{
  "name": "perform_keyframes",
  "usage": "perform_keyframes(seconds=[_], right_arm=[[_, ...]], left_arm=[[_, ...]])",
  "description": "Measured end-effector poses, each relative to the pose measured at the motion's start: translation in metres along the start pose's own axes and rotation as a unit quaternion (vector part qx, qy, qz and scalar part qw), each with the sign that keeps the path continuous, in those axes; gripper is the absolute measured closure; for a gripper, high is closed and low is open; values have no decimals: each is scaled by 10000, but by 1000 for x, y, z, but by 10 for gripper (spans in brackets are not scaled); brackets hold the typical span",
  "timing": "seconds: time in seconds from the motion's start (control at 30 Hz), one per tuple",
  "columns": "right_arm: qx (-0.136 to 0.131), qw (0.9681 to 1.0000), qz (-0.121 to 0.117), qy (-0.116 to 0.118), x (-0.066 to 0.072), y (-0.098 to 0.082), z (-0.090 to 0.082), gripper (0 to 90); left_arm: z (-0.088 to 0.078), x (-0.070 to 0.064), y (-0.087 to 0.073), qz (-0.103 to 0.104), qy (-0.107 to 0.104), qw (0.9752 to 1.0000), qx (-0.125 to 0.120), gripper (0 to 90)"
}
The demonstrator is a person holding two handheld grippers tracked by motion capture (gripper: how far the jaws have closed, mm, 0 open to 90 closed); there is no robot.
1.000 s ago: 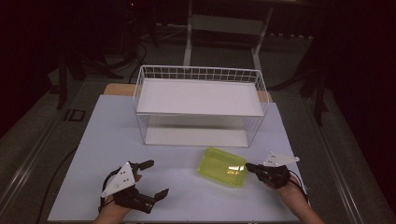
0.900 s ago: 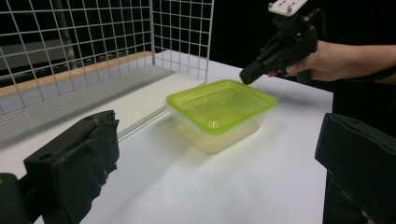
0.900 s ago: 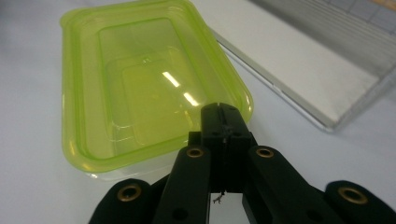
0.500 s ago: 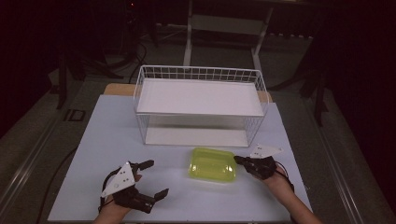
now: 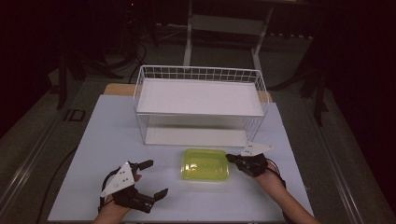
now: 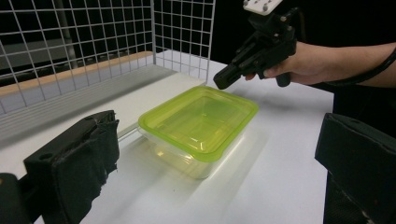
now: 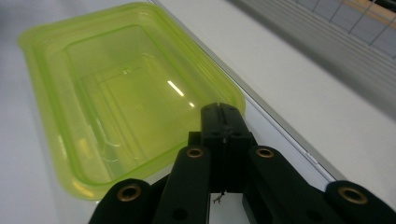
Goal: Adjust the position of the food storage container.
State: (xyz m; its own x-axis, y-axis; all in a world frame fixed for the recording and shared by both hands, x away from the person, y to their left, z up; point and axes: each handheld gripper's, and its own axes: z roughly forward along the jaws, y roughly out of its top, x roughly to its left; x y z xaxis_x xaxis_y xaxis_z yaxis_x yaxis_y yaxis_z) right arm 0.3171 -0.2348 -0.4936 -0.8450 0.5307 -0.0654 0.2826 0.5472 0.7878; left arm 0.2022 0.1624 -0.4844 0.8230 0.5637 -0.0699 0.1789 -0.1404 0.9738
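Observation:
A clear rectangular box with a yellow-green lid (image 5: pixel 205 164) (image 6: pixel 198 121) (image 7: pixel 121 93) lies flat on the white table, just in front of the wire rack. My right gripper (image 5: pixel 231 158) (image 6: pixel 222 81) (image 7: pixel 223 112) is shut with nothing between its jaws. Its tip sits at the right end of the lid, on or just over the rim. My left gripper (image 5: pixel 156 178) (image 6: pixel 215 163) rests open near the table's front left, pointing at the box from a short way off, with nothing between its jaws.
A white wire rack (image 5: pixel 201 74) (image 6: pixel 93 37) (image 7: pixel 355 18) with a shelf board stands at the back middle of the table (image 5: pixel 93 140). Bare white table lies to the left of the box and along the front edge. Dark floor and stands surround the table.
My right gripper has moved left with its shut tip against the box. The box has slid left and turned square to the table's front. The left gripper has stayed put.

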Motion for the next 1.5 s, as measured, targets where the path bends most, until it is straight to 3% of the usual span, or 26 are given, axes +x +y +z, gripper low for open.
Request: perform_keyframes(seconds=[0.17,0.47,1.27,1.37,1.5], right_arm=[[30,10000,79,-29,0,-8,-8,899],[91,9999,104,41,4,-11,-1,899],[58,9994,-105,321,23,12,28,899],[28,9995,-177,279,23,15,26,898],[-134,9996,-50,228,23,17,17,847]], left_arm=[[1,0,0,3,-4,10000,26,3],[1,0,-1,-29,-11,10000,41,3],[2,0,-2,-31,-21,10000,85,3],[2,0,-2,-27,-21,9999,99,3],[1,1,-2,-79,-36,9999,62,3]])
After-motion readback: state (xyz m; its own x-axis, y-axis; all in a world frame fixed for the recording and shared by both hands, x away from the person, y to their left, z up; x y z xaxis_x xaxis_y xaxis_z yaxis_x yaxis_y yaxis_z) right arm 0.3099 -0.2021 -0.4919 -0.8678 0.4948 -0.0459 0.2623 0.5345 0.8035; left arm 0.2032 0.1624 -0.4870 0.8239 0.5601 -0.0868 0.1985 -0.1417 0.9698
